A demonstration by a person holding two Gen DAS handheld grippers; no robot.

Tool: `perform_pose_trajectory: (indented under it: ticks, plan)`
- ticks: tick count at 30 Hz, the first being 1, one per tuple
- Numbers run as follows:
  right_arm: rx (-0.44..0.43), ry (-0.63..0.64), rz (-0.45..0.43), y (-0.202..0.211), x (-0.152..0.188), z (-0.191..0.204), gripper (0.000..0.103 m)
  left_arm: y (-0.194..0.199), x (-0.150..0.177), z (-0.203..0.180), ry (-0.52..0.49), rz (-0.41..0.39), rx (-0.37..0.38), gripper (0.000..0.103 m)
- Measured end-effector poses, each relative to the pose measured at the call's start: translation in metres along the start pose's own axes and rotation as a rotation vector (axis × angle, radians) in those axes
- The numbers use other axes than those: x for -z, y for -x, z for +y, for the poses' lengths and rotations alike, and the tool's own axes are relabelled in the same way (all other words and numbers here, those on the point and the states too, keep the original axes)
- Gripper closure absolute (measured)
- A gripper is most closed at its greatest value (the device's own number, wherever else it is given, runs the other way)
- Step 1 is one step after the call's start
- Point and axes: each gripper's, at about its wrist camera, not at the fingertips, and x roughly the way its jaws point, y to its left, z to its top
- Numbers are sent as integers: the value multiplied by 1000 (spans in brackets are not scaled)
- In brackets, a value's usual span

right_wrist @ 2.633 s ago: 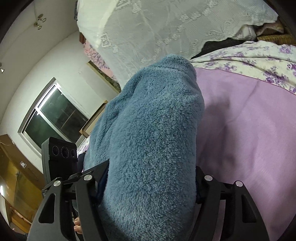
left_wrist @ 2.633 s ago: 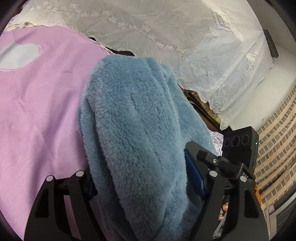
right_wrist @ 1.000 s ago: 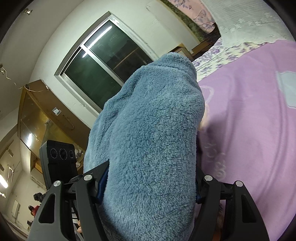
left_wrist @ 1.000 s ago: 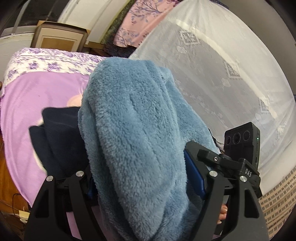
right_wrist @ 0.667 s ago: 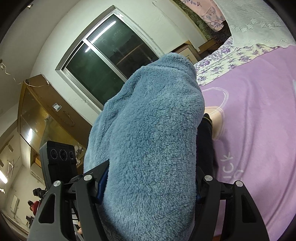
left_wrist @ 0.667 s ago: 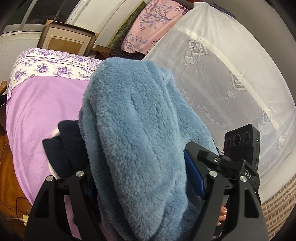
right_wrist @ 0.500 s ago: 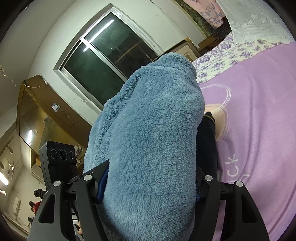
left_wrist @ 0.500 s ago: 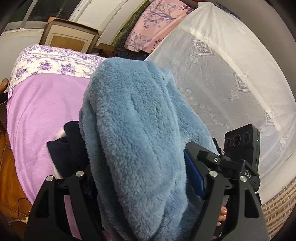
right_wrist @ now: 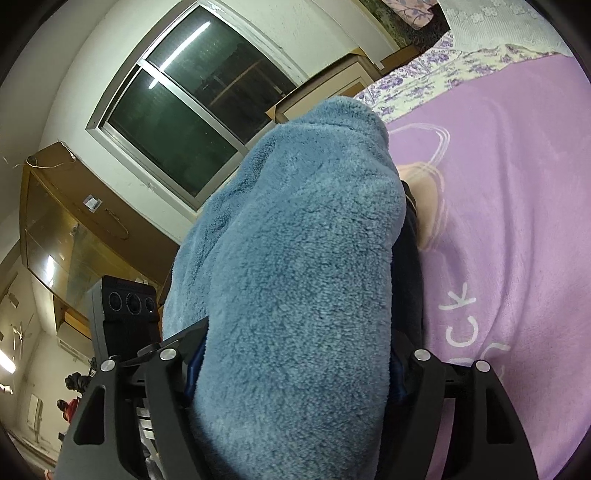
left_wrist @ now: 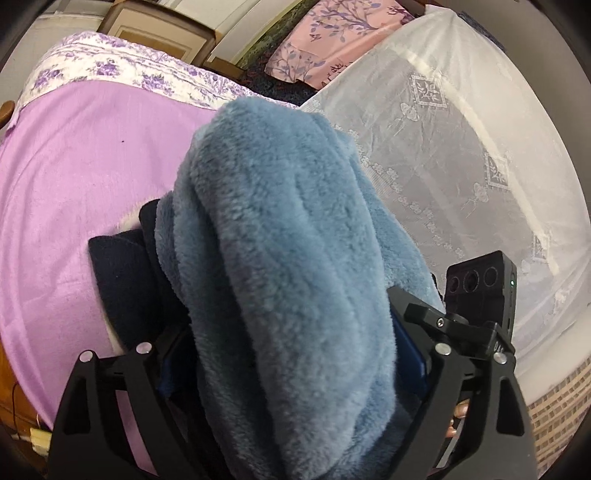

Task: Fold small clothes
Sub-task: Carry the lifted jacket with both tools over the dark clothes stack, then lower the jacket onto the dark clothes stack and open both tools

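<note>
A thick folded blue fleece garment (left_wrist: 288, 240) fills the middle of both wrist views and spans from one gripper to the other. My left gripper (left_wrist: 291, 343) has its jaws opening; the fleece still lies between them, and a dark gap shows beside the left pad (left_wrist: 171, 369). My right gripper (right_wrist: 295, 354) has its jaws opening slightly too, but the blue fleece (right_wrist: 303, 240) is still packed tight between its pads. Just under the fleece, a folded navy garment (left_wrist: 122, 273) lies on the purple bedsheet (left_wrist: 74, 166); the right wrist view shows that navy garment (right_wrist: 408, 280) as a dark strip.
A white lace net (left_wrist: 461, 147) hangs on the right of the bed. Floral bedding (left_wrist: 129, 70) and a wooden nightstand (left_wrist: 159, 22) lie beyond the sheet. The right wrist view shows a dark window (right_wrist: 192, 96) and a wooden cabinet (right_wrist: 74, 221). Each gripper's camera box (left_wrist: 480, 284) appears beside the fleece.
Both grippers have sunk toward the bed with the fleece, and the navy garment now sits closer beneath it. The left fingers have spread wider; the right ones only slightly.
</note>
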Motion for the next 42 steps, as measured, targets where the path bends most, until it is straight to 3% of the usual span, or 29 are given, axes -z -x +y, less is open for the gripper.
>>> perform_pose_trajectory:
  ticks: [6, 15, 23, 29, 34, 42]
  plan:
    - [-15, -25, -9, -3, 1, -8, 30, -5, 4, -1, -22, -26, -23, 15]
    - [21, -41, -23, 7, 2, 2, 25, 2, 7, -7, 38, -22, -56, 12]
    - [112, 80, -158, 49, 25, 24, 23, 34, 29, -51, 23, -98, -295, 9]
    - [215, 196, -169, 72, 43, 43, 19, 59, 58, -118, -113, -238, -613, 9]
    - [314, 278, -228, 107, 57, 63, 14, 78, 88, -175, -216, -348, -800, 7]
    - [388, 344, -299, 159, 93, 92, 8, 118, 122, -218, -195, -428, -851, 5]
